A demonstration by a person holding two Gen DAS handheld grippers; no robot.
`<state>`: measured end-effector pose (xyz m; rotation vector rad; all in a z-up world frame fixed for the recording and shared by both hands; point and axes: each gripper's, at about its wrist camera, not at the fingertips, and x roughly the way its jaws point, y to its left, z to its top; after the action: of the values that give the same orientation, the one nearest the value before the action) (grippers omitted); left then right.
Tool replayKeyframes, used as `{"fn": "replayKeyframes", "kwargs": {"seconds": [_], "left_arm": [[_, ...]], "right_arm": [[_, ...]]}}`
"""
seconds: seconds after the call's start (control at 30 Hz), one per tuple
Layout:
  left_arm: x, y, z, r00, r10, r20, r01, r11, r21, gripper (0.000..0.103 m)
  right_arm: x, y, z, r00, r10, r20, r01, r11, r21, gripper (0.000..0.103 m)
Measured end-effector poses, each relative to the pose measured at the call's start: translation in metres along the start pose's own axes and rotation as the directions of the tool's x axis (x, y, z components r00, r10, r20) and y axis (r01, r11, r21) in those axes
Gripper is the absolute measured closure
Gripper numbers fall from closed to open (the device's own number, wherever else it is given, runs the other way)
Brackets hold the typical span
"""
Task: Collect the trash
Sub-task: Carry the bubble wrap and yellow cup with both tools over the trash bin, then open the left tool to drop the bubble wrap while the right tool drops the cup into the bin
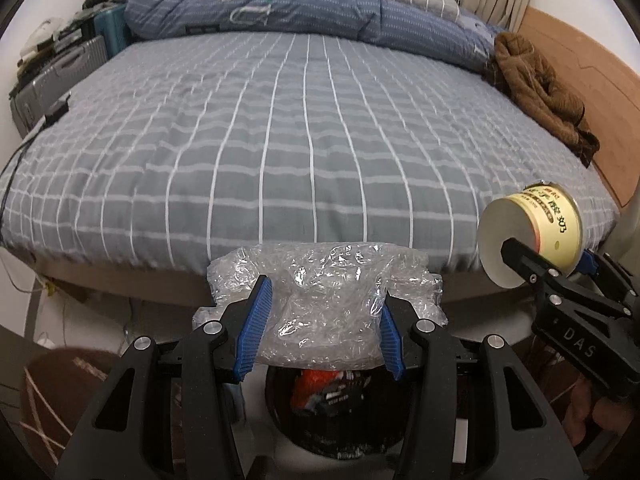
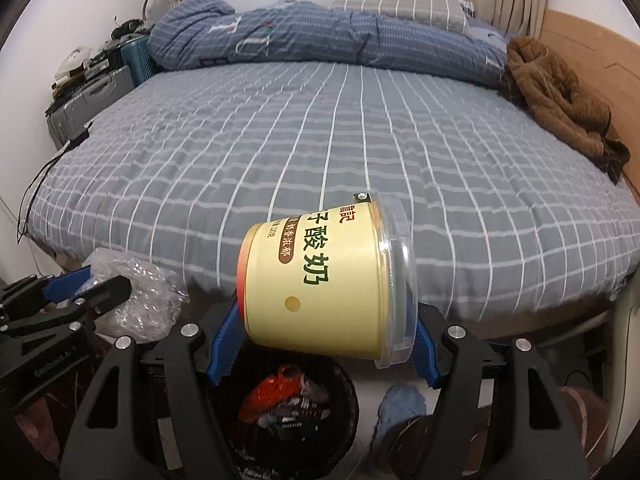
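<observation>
My left gripper (image 1: 324,320) is shut on a crumpled wad of clear bubble wrap (image 1: 324,300), held above a black trash bin (image 1: 336,412) with red and dark trash inside. In the right wrist view my right gripper (image 2: 324,332) is shut on a yellow yogurt tub (image 2: 320,284) lying sideways, its clear lid to the right, above the same trash bin (image 2: 288,412). The tub (image 1: 532,232) and right gripper (image 1: 548,268) show at the right of the left wrist view. The bubble wrap (image 2: 136,300) and left gripper (image 2: 92,280) show at the left of the right wrist view.
A bed with a grey checked cover (image 1: 300,140) fills the view beyond the bin. A blue quilt (image 1: 280,4) and a brown garment (image 1: 536,88) lie at its far side. Suitcases (image 1: 60,72) stand on the left. A blue cloth (image 2: 400,404) lies on the floor.
</observation>
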<state>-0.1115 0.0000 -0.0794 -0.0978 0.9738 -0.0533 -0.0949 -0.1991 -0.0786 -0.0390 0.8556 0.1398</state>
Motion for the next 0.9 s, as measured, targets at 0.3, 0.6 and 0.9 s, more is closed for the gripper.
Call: {"fn": "replayKeyframes", "kwargs": {"seconds": [0.3,0.6,0.9], "left_arm": [[0.046,0.011,-0.026,0.994,0.015,-0.109,-0.016,1.000,-0.010,0.055],[0.087,0.024,-0.044,0.979,0.038,-0.198,-0.041,0.999,-0.010,0.055],[0.105,0.046,-0.055,0.966,0.074,-0.246,-0.080,0.997,-0.016,0.055]], "right_arm": [[0.048,0.004,-0.030,0.987,0.031,-0.156,-0.031,1.000,0.001,0.037],[0.094,0.009,-0.059,0.953,0.031,-0.302,-0.036,0.999,-0.010,0.037],[0.116,0.030,-0.072,0.926,0.051,-0.375,-0.070,0.997,-0.037,0.036]]}}
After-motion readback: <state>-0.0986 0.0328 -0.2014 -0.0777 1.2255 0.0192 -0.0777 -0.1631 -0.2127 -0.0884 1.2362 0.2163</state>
